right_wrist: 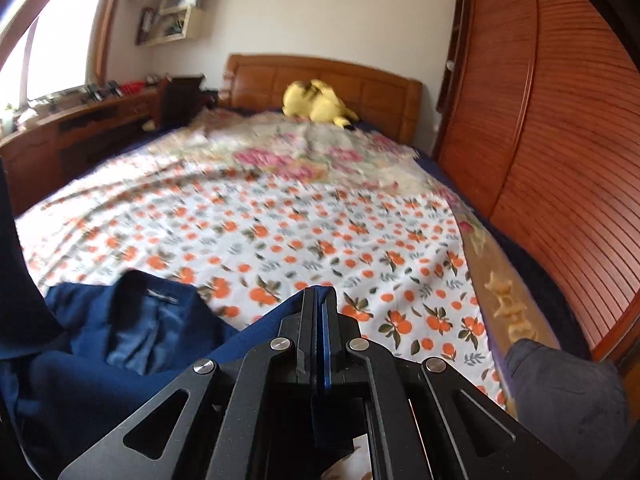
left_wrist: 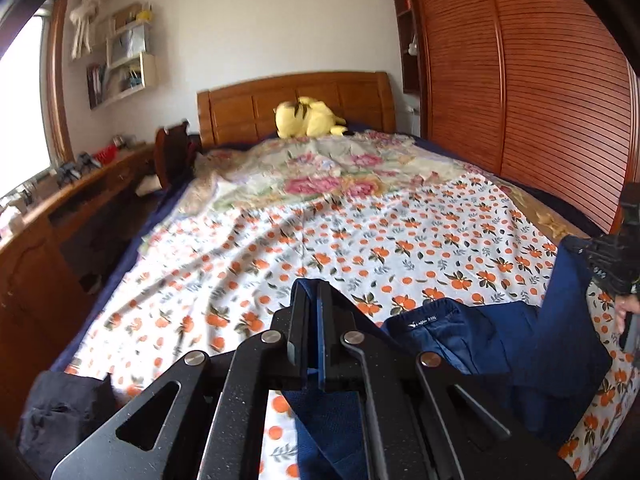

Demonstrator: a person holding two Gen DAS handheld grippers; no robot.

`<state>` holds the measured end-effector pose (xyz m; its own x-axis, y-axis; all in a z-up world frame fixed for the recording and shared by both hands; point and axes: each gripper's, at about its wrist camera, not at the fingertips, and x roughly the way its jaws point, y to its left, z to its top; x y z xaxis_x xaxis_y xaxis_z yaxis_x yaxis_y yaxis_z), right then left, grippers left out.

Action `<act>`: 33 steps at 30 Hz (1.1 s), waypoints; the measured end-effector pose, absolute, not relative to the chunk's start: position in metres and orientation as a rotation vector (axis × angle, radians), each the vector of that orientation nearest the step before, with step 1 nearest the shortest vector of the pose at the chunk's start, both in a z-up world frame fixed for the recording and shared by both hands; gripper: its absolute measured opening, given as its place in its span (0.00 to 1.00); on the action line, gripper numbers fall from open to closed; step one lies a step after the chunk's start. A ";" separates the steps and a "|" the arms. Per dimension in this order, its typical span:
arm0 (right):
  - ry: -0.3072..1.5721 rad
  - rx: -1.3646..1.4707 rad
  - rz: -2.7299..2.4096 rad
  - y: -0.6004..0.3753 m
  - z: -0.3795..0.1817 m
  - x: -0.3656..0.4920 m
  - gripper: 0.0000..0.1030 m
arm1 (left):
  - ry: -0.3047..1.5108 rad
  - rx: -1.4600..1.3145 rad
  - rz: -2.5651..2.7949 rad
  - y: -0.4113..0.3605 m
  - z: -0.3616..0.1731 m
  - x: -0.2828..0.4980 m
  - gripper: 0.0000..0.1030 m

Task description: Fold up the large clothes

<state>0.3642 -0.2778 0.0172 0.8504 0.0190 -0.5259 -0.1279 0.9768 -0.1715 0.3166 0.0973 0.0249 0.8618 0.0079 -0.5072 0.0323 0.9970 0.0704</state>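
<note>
A navy blue garment point(left_wrist: 500, 340) with a label at its collar lies at the near end of the bed on an orange-print sheet point(left_wrist: 320, 240). My left gripper point(left_wrist: 313, 292) is shut on an edge of the navy garment, which hangs down between the jaws. In the right wrist view the garment point(right_wrist: 120, 340) spreads to the left, and my right gripper point(right_wrist: 319, 300) is shut on another edge of it. The right gripper and the hand holding it show at the right edge of the left wrist view point(left_wrist: 616, 268).
A yellow plush toy point(left_wrist: 308, 118) sits by the wooden headboard point(left_wrist: 296, 100). A floral blanket point(left_wrist: 328, 168) covers the far half. A slatted wooden wardrobe point(left_wrist: 520, 80) stands on the right, a desk point(left_wrist: 60, 208) on the left. Dark clothes lie at the near corners point(left_wrist: 64, 412) point(right_wrist: 560, 384).
</note>
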 end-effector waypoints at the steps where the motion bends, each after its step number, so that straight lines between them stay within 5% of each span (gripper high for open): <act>1: 0.569 -0.208 0.078 -0.275 0.010 0.370 0.01 | 0.544 0.073 -0.023 0.098 0.018 0.322 0.03; 9: 0.662 -0.229 0.102 -0.256 -0.028 0.382 0.05 | 0.583 0.075 -0.069 0.096 -0.028 0.322 0.05; 13: 0.650 -0.270 0.093 -0.251 -0.014 0.377 0.11 | 0.554 0.043 -0.092 0.099 -0.039 0.307 0.43; 18: 0.636 -0.288 0.118 -0.236 0.002 0.361 0.36 | 0.508 -0.019 -0.123 0.110 -0.047 0.285 0.78; 33: 0.740 -0.303 0.332 -0.176 -0.013 0.303 0.43 | 0.513 -0.045 -0.132 0.152 -0.074 0.251 0.79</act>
<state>0.3033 -0.1764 -0.0134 0.6911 0.1872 -0.6981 -0.3975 0.9052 -0.1507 0.2509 0.1517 -0.0742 0.8630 -0.1368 -0.4863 0.1145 0.9905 -0.0755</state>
